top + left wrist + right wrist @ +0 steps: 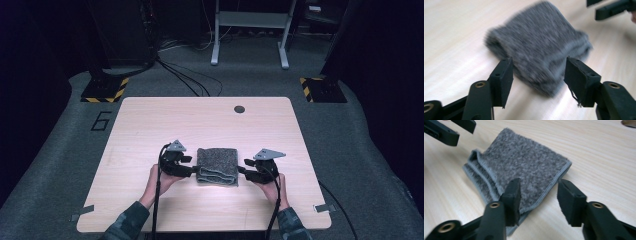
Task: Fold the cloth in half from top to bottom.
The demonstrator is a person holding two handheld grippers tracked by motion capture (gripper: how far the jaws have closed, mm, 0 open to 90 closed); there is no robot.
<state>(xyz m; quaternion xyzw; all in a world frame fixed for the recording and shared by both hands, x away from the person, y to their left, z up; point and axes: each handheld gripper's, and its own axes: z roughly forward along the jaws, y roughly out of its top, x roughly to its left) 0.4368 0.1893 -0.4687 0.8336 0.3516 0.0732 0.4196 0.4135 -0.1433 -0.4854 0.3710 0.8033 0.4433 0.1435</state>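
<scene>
A grey towel (217, 166), folded into a thick pad, lies flat on the near half of the wooden table (150, 125). My left gripper (192, 167) is at its left edge and my right gripper (243, 171) at its right edge, each held in a hand. In the left gripper view the jaws (539, 62) stand apart with the towel's (536, 37) near corner between them, not pressed. The right gripper's jaws (538, 182) are also open, straddling the towel's (524, 157) hemmed side edge. The opposite gripper (446, 130) appears beyond the towel.
A dark round cable hole (239, 109) sits near the table's far edge. Tape tabs (81, 212) mark the near corners. Beyond the table are grey carpet, black cables, a white frame's legs (250, 45) and yellow-black striped bases (105, 90).
</scene>
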